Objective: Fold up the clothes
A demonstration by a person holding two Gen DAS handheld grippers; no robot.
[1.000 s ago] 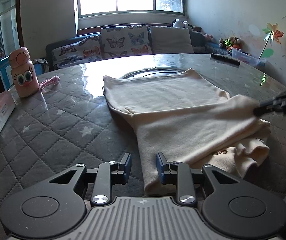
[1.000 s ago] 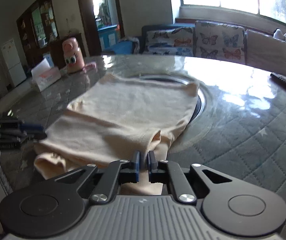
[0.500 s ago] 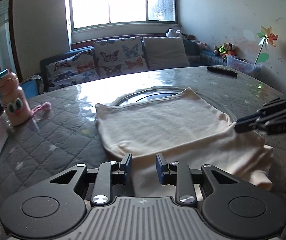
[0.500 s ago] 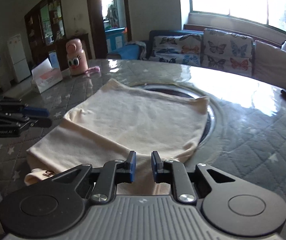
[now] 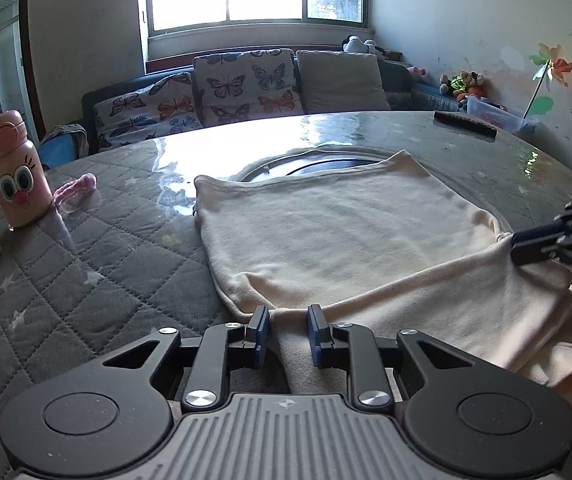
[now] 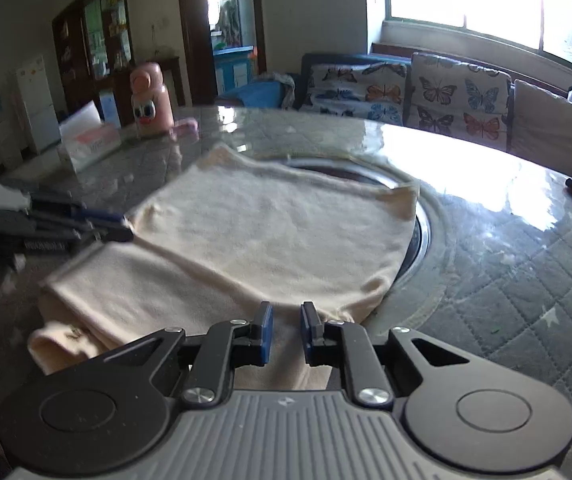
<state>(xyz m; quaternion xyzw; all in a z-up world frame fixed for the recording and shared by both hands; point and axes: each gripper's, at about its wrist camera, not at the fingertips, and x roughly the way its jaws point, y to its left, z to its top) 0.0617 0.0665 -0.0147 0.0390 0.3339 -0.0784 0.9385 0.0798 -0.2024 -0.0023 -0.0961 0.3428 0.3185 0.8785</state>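
A cream garment point(image 5: 349, 240) lies partly folded on the round table, its near part doubled over in a band. It also shows in the right wrist view point(image 6: 270, 236). My left gripper point(image 5: 287, 334) is open, its blue-padded jaws standing either side of the garment's near fold edge. My right gripper point(image 6: 286, 330) is open too, over the fold edge at the opposite side. Each gripper shows at the edge of the other's view, the right one point(image 5: 557, 242) and the left one point(image 6: 74, 224).
A pink cartoon bottle point(image 5: 16, 172) and a tissue box point(image 6: 90, 140) stand at the table's left. A pink cord point(image 5: 76, 188) lies by the bottle. A black remote point(image 5: 465, 122) lies far right. A sunken round hob point(image 5: 325, 164) sits mid-table under the garment's far edge. A sofa stands behind.
The right gripper was shut on the folded cloth a second ago and has opened. Both grippers have drawn back to the fold's two ends and the folded band now lies flat.
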